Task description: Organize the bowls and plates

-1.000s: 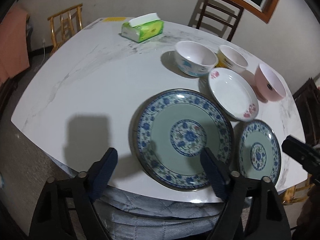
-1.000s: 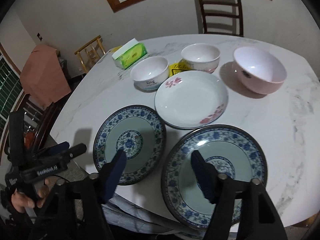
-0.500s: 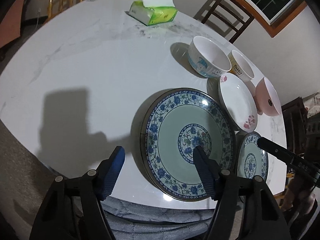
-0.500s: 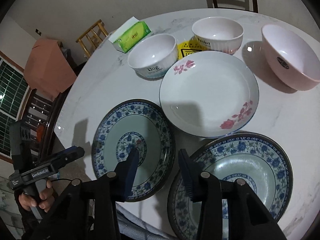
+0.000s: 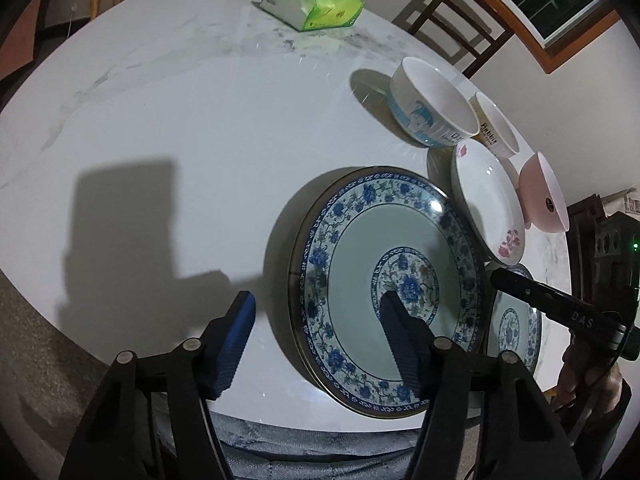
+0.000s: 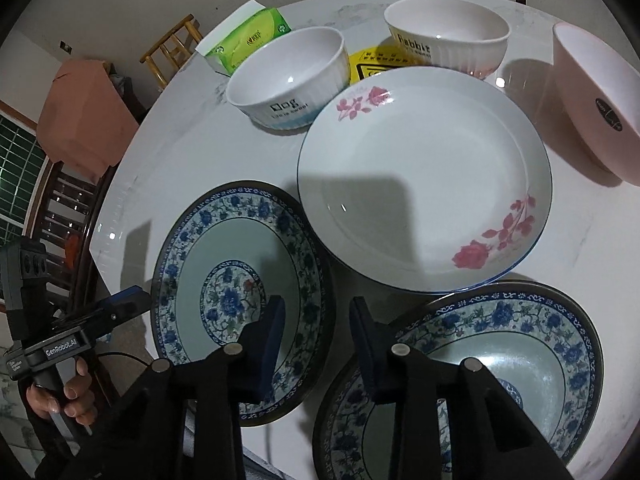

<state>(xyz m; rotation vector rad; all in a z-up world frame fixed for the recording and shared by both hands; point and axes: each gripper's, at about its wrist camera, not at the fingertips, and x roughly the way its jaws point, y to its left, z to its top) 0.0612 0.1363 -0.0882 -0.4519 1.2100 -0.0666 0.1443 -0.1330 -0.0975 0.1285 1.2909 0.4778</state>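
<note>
A large blue-patterned plate [image 5: 360,248] [image 6: 192,264] lies near the table's front edge, and a smaller matching plate [image 5: 516,320] [image 6: 520,344] sits to its right. My left gripper [image 5: 316,308] [image 6: 128,306] straddles the large plate's left rim. Its jaws are closing, one finger over bare table and one over the plate's middle, neither pressing. My right gripper [image 6: 318,316] [image 5: 504,280] hovers where the two plates meet. Its jaws are closing and narrow, with only the large plate's right rim and table between them. Behind are a rose-printed white plate [image 6: 424,180], a blue-banded white bowl [image 6: 288,80], a yellow-lettered white bowl [image 6: 444,40] and a pink bowl [image 6: 596,108].
A green tissue pack [image 5: 316,4] lies at the far side of the white marble table [image 5: 180,112]. A yellow sticker [image 6: 372,64] shows between the bowls. Wooden chairs [image 5: 448,20] stand around the table. The rose plate's rim overlaps the smaller blue plate.
Both grippers have come down closer to the plates and their jaws have narrowed, the right one much more. The left gripper's right finger now sits over the large plate's middle.
</note>
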